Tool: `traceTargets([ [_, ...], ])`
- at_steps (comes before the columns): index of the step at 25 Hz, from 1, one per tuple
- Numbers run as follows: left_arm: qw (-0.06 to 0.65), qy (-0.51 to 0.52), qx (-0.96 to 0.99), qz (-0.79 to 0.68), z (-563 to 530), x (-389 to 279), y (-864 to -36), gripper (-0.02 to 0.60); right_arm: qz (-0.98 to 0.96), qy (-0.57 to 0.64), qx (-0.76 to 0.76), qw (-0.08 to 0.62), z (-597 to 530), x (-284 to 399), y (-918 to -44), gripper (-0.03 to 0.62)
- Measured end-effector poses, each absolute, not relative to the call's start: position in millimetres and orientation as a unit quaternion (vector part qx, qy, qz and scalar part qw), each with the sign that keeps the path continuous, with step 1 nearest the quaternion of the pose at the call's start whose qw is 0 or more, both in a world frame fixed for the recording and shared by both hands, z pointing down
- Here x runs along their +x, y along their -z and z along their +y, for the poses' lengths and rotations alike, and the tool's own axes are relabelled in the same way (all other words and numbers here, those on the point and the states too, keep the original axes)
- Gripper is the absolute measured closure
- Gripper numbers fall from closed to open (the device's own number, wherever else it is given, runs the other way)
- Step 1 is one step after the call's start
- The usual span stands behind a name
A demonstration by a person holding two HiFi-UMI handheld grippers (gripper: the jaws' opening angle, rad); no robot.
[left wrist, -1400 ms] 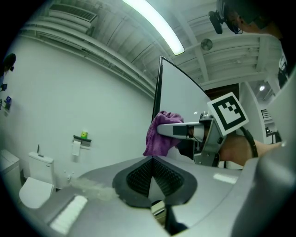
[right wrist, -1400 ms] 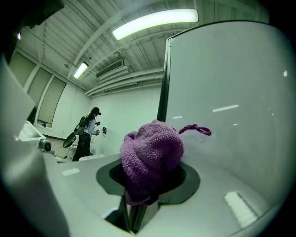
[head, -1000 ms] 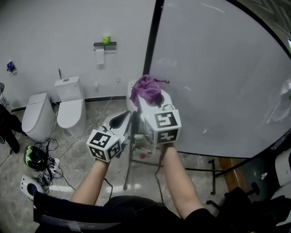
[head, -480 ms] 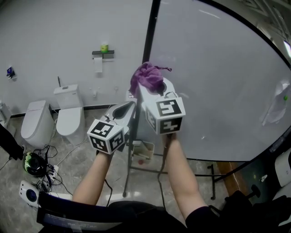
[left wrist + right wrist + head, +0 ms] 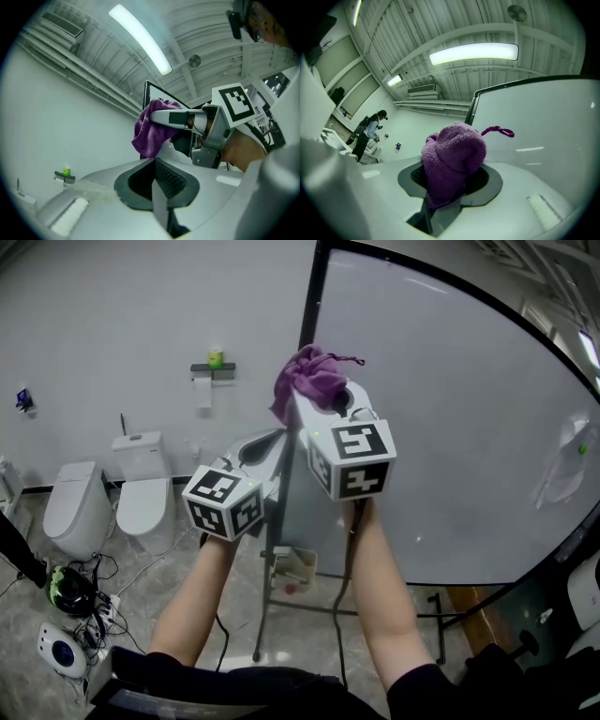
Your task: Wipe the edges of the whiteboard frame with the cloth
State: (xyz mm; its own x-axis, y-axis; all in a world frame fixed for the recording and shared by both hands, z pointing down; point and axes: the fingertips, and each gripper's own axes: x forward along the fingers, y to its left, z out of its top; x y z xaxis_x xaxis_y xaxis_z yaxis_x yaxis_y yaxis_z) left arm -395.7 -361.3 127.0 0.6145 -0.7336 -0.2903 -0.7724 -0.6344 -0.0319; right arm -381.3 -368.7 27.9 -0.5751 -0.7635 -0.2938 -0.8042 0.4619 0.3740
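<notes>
The cloth [image 5: 309, 381], a purple bunch, had climbed the frame [image 5: 307, 306] over the last second, from about mid-height to well up the board's black left edge. It seemed to press on that edge, though I could not be sure of contact. The right gripper [image 5: 323, 397] was clamped tight on it, a loose thread sticking out right. To my eye the left edge was being wiped bottom to top, with the upper stretch and the other edges yet to do.

The left gripper [image 5: 258, 448] had risen too, just left of and below the right, jaws closed on nothing.

The whiteboard [image 5: 450, 427] spread away to the right. Its stand [image 5: 272, 596] stood below. Two toilets [image 5: 145, 488] and a shelf [image 5: 213, 367] lined the far left wall, and cables [image 5: 70, 587] lay on the floor. Nothing blocked the frame above the cloth.
</notes>
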Motion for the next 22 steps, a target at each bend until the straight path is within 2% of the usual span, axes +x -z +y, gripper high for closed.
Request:
traceTargets([
  [22,0.193,-0.173,-0.885,0.387,-359,-390,39,0.578,0.802,-0.344,-0.486,0.04,-364,-384,120,0.445],
])
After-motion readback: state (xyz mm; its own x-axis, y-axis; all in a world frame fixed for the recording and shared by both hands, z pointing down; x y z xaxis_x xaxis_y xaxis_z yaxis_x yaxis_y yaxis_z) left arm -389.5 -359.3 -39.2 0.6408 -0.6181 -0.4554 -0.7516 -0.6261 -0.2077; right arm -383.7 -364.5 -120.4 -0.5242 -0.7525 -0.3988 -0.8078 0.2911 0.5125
